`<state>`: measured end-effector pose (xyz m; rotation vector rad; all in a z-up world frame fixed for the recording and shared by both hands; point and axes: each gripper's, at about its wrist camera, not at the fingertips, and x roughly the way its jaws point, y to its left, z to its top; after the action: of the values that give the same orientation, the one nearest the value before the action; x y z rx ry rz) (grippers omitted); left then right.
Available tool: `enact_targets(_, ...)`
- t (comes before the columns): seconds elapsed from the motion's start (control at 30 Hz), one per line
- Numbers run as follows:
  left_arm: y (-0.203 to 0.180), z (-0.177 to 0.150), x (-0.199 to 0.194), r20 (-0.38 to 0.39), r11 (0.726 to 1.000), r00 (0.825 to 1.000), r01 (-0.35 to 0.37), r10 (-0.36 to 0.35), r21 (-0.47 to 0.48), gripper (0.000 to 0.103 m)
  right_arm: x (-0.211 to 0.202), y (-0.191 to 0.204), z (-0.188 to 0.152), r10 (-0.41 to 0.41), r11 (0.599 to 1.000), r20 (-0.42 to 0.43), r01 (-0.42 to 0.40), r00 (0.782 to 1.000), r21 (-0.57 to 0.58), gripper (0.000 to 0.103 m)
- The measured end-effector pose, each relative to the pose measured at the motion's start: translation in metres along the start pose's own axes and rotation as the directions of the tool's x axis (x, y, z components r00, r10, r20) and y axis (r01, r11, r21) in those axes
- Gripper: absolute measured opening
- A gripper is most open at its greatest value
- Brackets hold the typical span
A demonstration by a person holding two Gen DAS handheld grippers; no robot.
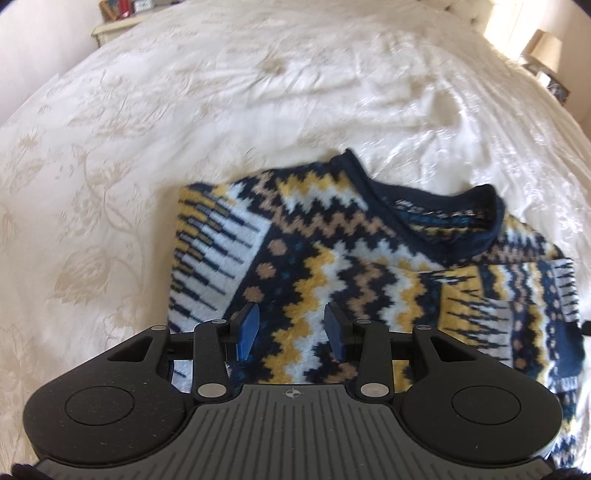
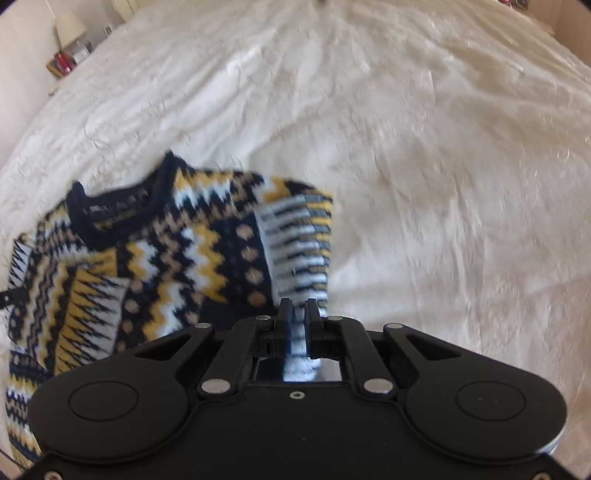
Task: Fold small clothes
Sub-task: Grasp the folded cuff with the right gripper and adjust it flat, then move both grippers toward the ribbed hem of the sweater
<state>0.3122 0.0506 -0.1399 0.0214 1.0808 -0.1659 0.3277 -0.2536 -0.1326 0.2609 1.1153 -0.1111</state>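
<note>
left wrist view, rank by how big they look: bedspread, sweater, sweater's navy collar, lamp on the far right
1. bedspread, fills most of the view
2. sweater
3. navy collar
4. lamp, which looks smallest, though it sits far from the camera, so its true size against the collar is unsure

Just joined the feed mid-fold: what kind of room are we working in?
Most likely a bedroom: the patterned sweater lies on a wide bed with a cream floral bedspread, and a lamp stands on a bedside table.

the sweater (image 1: 332, 258) neck label is too blurred to read.
</note>
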Motion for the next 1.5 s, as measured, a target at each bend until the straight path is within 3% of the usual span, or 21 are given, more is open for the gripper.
enact_targets(0.07,0.004,-0.002,0.001,-0.004,1.000,1.000,0.011,-0.011,-0.005,0.038,-0.004,-0.001,-0.004,0.019,1.000,0.008,-0.019,1.000,0.017,0.021)
enact_targets(0.17,0.006,-0.004,0.007,-0.024,1.000,1.000,0.018,-0.018,0.014,0.038,-0.017,0.000,-0.009,0.084,0.996,0.067,-0.085,0.994,0.018,0.026)
enact_targets(0.2,0.007,-0.005,0.011,-0.036,1.000,0.999,0.018,-0.018,0.016,0.038,-0.017,0.002,-0.009,0.092,0.996,0.071,-0.093,0.993,0.011,0.039)
enact_targets(0.27,0.010,-0.006,0.018,-0.054,1.000,0.998,0.014,-0.014,0.004,0.038,-0.010,0.010,-0.007,0.113,0.994,0.062,-0.113,0.992,-0.002,0.053)
enact_targets(0.4,0.014,-0.007,0.024,-0.048,0.999,0.999,0.022,-0.023,-0.028,0.039,-0.003,0.025,-0.006,0.099,0.993,0.041,-0.095,0.994,-0.073,0.053)
enact_targets(0.53,0.014,-0.010,0.022,-0.035,0.999,0.998,0.050,-0.051,-0.013,0.046,0.021,0.034,-0.010,-0.030,0.988,-0.039,0.024,0.999,-0.154,0.056)
enact_targets(0.67,0.018,-0.013,0.012,-0.032,0.994,0.994,0.106,-0.106,-0.009,0.070,0.019,0.027,-0.012,-0.061,0.993,-0.036,0.058,0.997,-0.100,0.066)
enact_targets(0.73,0.017,-0.017,0.005,-0.029,0.995,0.995,0.098,-0.098,0.006,0.077,0.011,0.026,-0.013,-0.051,0.995,-0.022,0.049,0.998,-0.089,0.068)
enact_targets(0.8,0.016,-0.021,-0.004,-0.015,0.997,0.997,0.082,-0.081,0.017,0.079,0.002,0.027,-0.016,-0.030,0.996,-0.008,0.029,1.000,-0.085,0.079)
enact_targets(0.9,0.018,-0.030,-0.019,0.005,0.998,0.998,0.061,-0.061,0.023,0.085,-0.012,0.032,-0.023,-0.008,0.996,0.015,0.010,1.000,-0.090,0.080)
enact_targets(1.0,0.021,-0.041,-0.035,0.011,0.998,0.998,0.058,-0.058,0.022,0.085,-0.024,0.036,-0.032,0.016,0.996,0.028,-0.014,0.999,-0.087,0.090)
enact_targets(1.5,0.024,-0.124,-0.077,-0.082,0.996,0.995,0.067,-0.062,0.056,0.085,-0.053,0.069,-0.108,0.068,0.992,-0.039,-0.072,0.997,-0.108,0.096)
